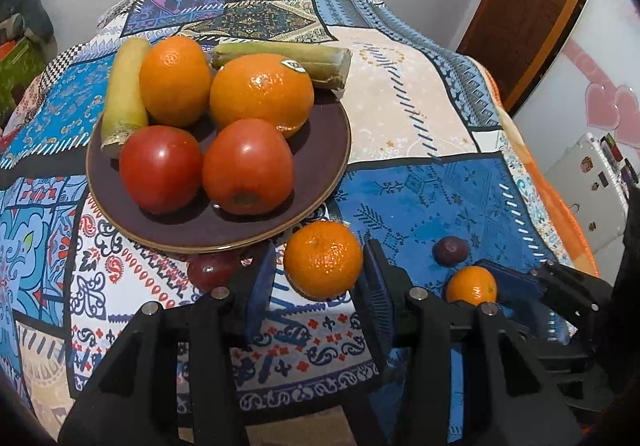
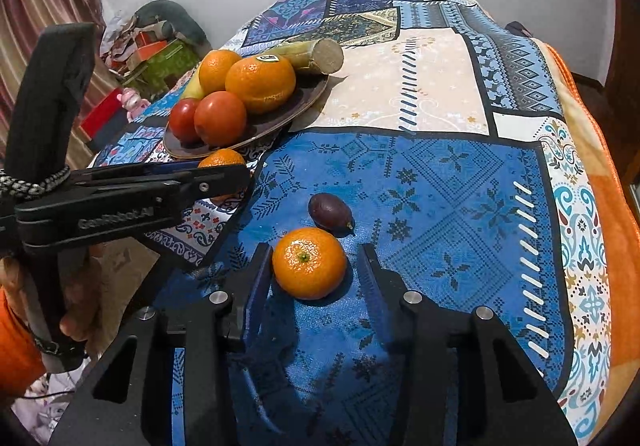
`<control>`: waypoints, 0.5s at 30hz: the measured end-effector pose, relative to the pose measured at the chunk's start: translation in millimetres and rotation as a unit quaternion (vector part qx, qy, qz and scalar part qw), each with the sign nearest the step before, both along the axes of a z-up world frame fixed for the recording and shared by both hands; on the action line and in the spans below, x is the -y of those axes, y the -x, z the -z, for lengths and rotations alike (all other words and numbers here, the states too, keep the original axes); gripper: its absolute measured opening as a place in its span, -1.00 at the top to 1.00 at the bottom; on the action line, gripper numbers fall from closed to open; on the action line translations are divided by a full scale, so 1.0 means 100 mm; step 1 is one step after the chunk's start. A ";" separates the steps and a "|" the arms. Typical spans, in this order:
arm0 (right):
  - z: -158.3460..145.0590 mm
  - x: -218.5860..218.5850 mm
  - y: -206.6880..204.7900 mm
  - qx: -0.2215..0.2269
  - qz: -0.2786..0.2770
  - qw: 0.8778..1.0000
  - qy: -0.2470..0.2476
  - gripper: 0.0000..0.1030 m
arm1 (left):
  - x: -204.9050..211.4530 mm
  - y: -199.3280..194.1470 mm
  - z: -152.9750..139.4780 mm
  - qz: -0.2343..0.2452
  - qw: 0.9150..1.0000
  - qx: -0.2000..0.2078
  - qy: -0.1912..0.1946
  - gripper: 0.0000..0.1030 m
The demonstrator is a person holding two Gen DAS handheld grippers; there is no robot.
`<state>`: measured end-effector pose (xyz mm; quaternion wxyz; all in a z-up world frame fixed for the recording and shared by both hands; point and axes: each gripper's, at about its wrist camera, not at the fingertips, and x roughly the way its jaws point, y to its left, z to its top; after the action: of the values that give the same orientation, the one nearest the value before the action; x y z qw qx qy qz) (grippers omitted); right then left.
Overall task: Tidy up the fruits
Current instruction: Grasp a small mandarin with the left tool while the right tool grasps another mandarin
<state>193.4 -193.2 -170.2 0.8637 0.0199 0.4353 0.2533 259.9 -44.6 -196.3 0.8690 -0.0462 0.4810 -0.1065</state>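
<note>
A dark plate [image 1: 320, 173] [image 2: 304, 101] holds two oranges [image 1: 262, 93], two tomatoes [image 1: 248, 171] and two sugarcane pieces [image 1: 122, 93]. My left gripper [image 1: 320, 270] is open around a mandarin [image 1: 323, 258] on the cloth just in front of the plate, fingers apart from it. A dark red fruit [image 1: 208, 272] lies left of it. My right gripper [image 2: 312, 266] is open around a second mandarin [image 2: 309, 262] [image 1: 472, 284]. A purple passion fruit [image 2: 330, 211] [image 1: 451, 250] lies just beyond it.
A patchwork cloth [image 2: 440, 173] covers the table. The left gripper's body [image 2: 120, 201] and the hand holding it fill the left of the right wrist view. Boxes and clutter [image 2: 160, 53] stand beyond the table's left edge. A white appliance [image 1: 592, 181] stands at right.
</note>
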 end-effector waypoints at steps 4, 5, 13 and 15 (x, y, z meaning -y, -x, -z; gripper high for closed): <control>0.00 -0.03 -0.01 0.002 -0.003 1.000 0.002 0.29 | 0.04 -0.01 0.01 0.009 1.000 0.002 -0.004 0.26; 0.00 -0.03 -0.01 0.001 -0.004 1.000 0.001 0.34 | 0.05 0.00 0.01 0.014 1.000 0.002 -0.006 0.25; -0.05 -0.03 0.00 0.008 -0.001 1.000 -0.004 0.35 | 0.11 0.14 -0.08 0.032 0.999 0.028 -0.023 0.26; -0.09 -0.03 0.00 0.013 -0.001 1.000 -0.003 0.35 | 0.11 0.19 -0.12 0.031 0.998 0.039 -0.030 0.26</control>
<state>193.0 -190.7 -161.3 0.8689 0.0191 0.4235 0.2555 241.4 -55.3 -183.9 0.8842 -0.0005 0.4512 -0.1205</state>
